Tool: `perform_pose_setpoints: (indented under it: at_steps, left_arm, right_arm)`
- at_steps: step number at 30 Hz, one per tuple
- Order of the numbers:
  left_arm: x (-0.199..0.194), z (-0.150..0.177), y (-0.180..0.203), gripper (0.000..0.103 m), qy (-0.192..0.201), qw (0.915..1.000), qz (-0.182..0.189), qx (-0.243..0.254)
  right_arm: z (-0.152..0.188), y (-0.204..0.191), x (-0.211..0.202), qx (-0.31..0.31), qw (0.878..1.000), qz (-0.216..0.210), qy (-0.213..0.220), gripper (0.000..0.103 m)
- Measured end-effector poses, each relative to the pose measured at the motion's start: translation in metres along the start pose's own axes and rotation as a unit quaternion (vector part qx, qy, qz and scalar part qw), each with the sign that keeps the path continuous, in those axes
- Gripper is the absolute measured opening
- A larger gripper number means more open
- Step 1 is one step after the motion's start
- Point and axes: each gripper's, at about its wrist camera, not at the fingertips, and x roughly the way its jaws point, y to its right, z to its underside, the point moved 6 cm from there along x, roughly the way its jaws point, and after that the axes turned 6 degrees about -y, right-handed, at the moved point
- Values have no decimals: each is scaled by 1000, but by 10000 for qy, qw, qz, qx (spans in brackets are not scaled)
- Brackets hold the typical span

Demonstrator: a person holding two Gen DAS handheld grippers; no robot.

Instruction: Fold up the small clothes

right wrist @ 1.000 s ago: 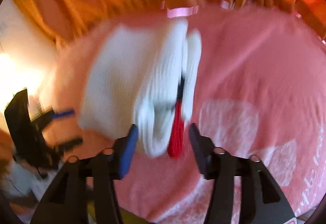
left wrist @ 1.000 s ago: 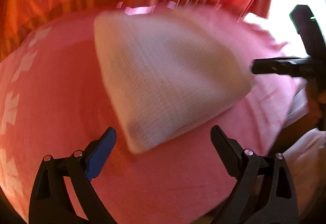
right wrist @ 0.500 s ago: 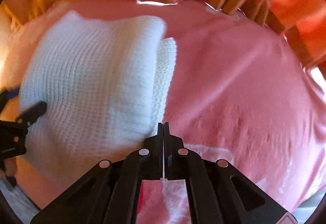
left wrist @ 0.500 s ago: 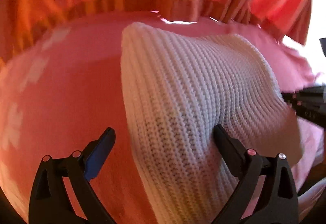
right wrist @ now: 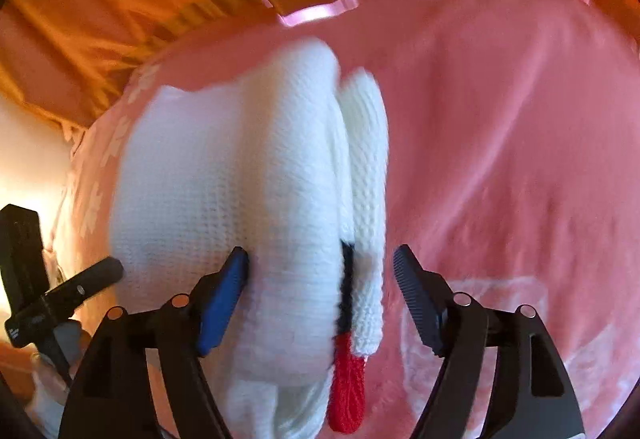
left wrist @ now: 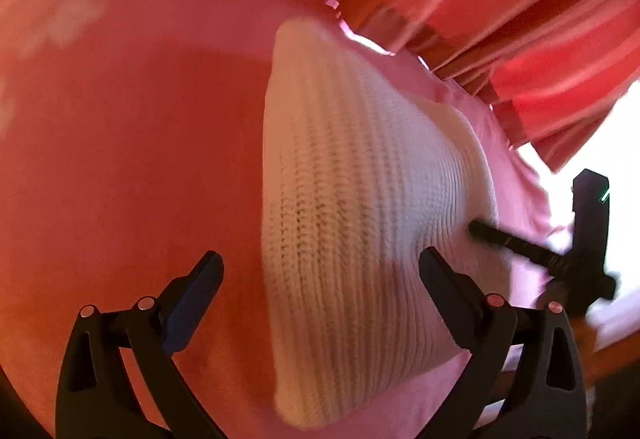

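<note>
Over the pink bedspread both tongs point steeply down at a folded white knitted garment. The right tongs stand wide and are opening — the thick rolled edge of the knit lies between the fingers, the blue-padded finger against its side and the ribbed black finger clear of it, so the garment is not clamped. Beside the roll hangs a narrower white knit strip, and below it a red knitted piece with a short black edge above.

The left tongs also stand wide; their black finger touches the garment's lower right flank, the blue-padded finger apart over bare bedspread. Nothing is gripped.

Seen from the left wrist, the garment is a rounded, domed wedge of coarse ribbed yarn, cream in this light, lying flat on the spread with one slim finger of the right tongs pressing into its right side. Beyond the garment hang pleated orange-red curtains. The spread carries pale flower prints — blurred.
</note>
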Motion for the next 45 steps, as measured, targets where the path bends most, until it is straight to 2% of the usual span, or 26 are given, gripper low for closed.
perform_pose_setpoints:
  at_steps: [2, 3, 4, 5, 6, 7, 9, 12, 14, 15, 16, 17, 18, 19, 20, 22, 24, 25, 26, 28, 29, 34, 37, 40, 42, 45]
  left_arm:
    - [16, -5, -4, 96, -176, 9990, 304, -259]
    - [22, -6, -5, 95, -178, 9988, 356, -275]
    - [21, -9, -4, 86, -44, 9992, 350, -197]
    - [18, -11, 2, 70, 75, 9994, 332, -2]
    - [14, -13, 9, 54, 45, 9994, 301, 188]
    - [7, -14, 13, 45, 113, 9992, 289, 234]
    - [-23, -19, 27, 42, 411, 9972, 379, 494]
    - [-55, -25, 35, 44, 772, 9938, 152, 788]
    - [-57, -26, 26, 55, 773, 9936, -149, 815]
    - [-49, -26, 18, 62, 697, 9933, -430, 819]
    - [-43, -25, 10, 62, 687, 9910, -799, 823]
    - [-37, -22, 1, 60, 689, 9863, -1258, 812]
    - [-34, -20, -4, 61, 688, 9809, -1619, 828]
    - [-38, -17, 0, 61, 760, 9816, -1546, 829]
    - [-44, -15, 4, 61, 820, 9829, -1435, 812]
    - [-56, -9, 17, 76, 1019, 9816, -1296, 962]
    - [-60, -5, 30, 84, 1323, 9711, -1496, 1310]
    - [-56, -3, 35, 84, 1373, 9650, -1670, 1487]
    - [-48, -1, 38, 84, 1341, 9568, -1950, 1690]
    - [-33, 5, 33, 84, 1205, 9470, -2313, 1872]
    - [-23, 7, 29, 84, 1099, 9440, -2477, 1884]
    - [-24, 7, 20, 84, 1067, 9471, -2472, 1745]
    - [-26, 9, 22, 84, 1131, 9472, -2453, 1729]
    - [-23, 11, 20, 84, 1076, 9469, -2499, 1715]
    - [-24, 13, 19, 84, 1047, 9490, -2472, 1652]
    - [-23, 11, 16, 90, 984, 9544, -2364, 1534]
  right_arm:
    - [4, 2, 14, 279, 9986, -424, -141, 74]
    - [6, 2, 16, 326, 9978, -558, -153, 66]
    - [7, 2, 17, 329, 9974, -635, -124, 57]
    - [7, -2, 14, 302, 9969, -726, -74, 45]
    - [7, -8, 7, 242, 9972, -713, 12, 38]
    - [6, -14, -4, 142, 9975, -679, 140, 36]
    - [3, -37, -34, -158, 9945, -852, 590, 34]
    - [1, -60, -59, -503, 9880, -1081, 982, 35]
    - [0, -59, -39, -497, 9918, -843, 825, 40]
    - [0, -51, -21, -386, 9954, -632, 603, 41]
    - [2, -39, 0, -254, 9990, -177, 316, 41]
    - [2, -34, 6, -234, 9993, 66, 291, 42]
    - [0, -37, 0, -239, 9986, 96, 458, 42]
    - [0, -41, -8, -248, 9980, 137, 561, 42]
    - [0, -51, -27, -370, 9951, 254, 882, 41]
    - [5, -75, -57, -809, 9860, 362, 1413, 36]
    - [5, -97, -66, -1166, 9801, 283, 1584, 16]
    - [6, -100, -58, -1253, 9815, 280, 1421, 12]
    - [7, -96, -37, -1214, 9862, 437, 1038, 3]
    - [13, -80, 10, -1100, 9907, 780, 192, 0]
    - [13, -79, 15, -1122, 9899, 848, 157, 0]
    - [22, -103, -21, -1497, 9826, 779, 775, 0]
    - [31, -77, 2, -1346, 9834, 1180, 310, 0]
    - [29, -77, -11, -1249, 9874, 839, 492, 1]
    - [26, -74, -30, -1234, 9861, 763, 804, 19]
    - [20, -64, -23, -945, 9925, 408, 660, 26]
